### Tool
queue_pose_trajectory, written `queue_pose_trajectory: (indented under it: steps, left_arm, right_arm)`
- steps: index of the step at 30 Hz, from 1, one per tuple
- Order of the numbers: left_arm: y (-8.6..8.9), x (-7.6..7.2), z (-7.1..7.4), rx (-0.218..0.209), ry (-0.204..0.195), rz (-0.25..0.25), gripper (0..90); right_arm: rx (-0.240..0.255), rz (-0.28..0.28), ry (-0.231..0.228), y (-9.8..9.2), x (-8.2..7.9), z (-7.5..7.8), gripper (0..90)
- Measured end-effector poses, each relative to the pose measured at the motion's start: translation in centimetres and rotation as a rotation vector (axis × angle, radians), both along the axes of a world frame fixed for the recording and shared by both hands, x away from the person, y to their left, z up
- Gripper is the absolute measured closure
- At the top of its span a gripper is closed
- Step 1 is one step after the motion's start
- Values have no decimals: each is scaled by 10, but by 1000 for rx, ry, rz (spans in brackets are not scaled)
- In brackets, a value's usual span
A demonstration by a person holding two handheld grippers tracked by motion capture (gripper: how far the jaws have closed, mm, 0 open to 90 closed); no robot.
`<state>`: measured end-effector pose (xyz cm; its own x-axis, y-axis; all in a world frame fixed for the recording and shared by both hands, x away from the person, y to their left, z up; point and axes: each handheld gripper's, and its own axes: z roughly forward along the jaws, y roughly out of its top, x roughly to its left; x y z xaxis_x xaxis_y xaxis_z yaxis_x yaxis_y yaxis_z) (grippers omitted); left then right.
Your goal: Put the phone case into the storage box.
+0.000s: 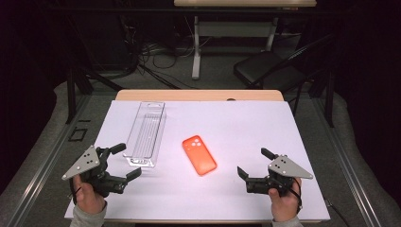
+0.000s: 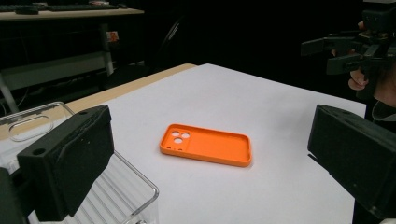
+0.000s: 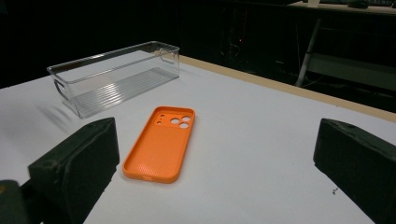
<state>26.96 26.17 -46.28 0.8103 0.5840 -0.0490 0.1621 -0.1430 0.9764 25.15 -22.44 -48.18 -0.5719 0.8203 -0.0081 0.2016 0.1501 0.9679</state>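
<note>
An orange phone case (image 1: 199, 154) lies flat in the middle of the white table top (image 1: 236, 123), camera holes toward the far side; it is also in the left gripper view (image 2: 206, 144) and the right gripper view (image 3: 161, 143). A clear plastic bin (image 1: 146, 132) stands left of it, long side running away from me, empty (image 3: 114, 74). My left gripper (image 1: 125, 161) hovers at the front left, beside the bin's near end, jaws wide open and empty. At the front right my right gripper (image 1: 255, 163) is open too, with nothing between its jaws, pointing toward the case.
The table's wooden far edge (image 1: 198, 94) shows beyond the white sheet. Behind it stand a dark chair (image 1: 269, 68), another desk's leg (image 1: 196, 47) and tangled cables (image 1: 151, 56) on the floor. Bare white surface lies between the case and both grippers.
</note>
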Motion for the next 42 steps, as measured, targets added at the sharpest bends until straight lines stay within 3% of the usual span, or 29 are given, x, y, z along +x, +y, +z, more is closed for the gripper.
queue_pose_trajectory:
  steps: [7,10,16,20,29,31,34,37,42]
  left_arm:
    - [0,2,0,5,28,-20,6]
    - [-2,4,0,10,54,-34,7]
    - [-5,10,7,12,63,-36,7]
    - [-9,16,10,32,82,-24,7]
    - [-18,41,22,71,151,1,7]
    - [-20,47,23,72,167,-2,7]
    - [-23,55,25,67,184,-2,7]
    - [-26,63,29,67,201,-7,6]
    - [-31,76,34,94,238,8,6]
  right_arm:
    - [-12,-9,36,-2,3,-1,0]
    - [0,-9,84,-1,9,0,0]
    - [5,22,144,3,18,5,0]
    - [-14,34,179,9,23,9,0]
    - [-69,35,254,23,46,22,0]
    - [-76,43,277,24,53,24,0]
    - [-91,29,271,26,62,27,18]
    - [-96,35,303,28,71,30,20]
    - [-124,39,339,35,81,33,80]
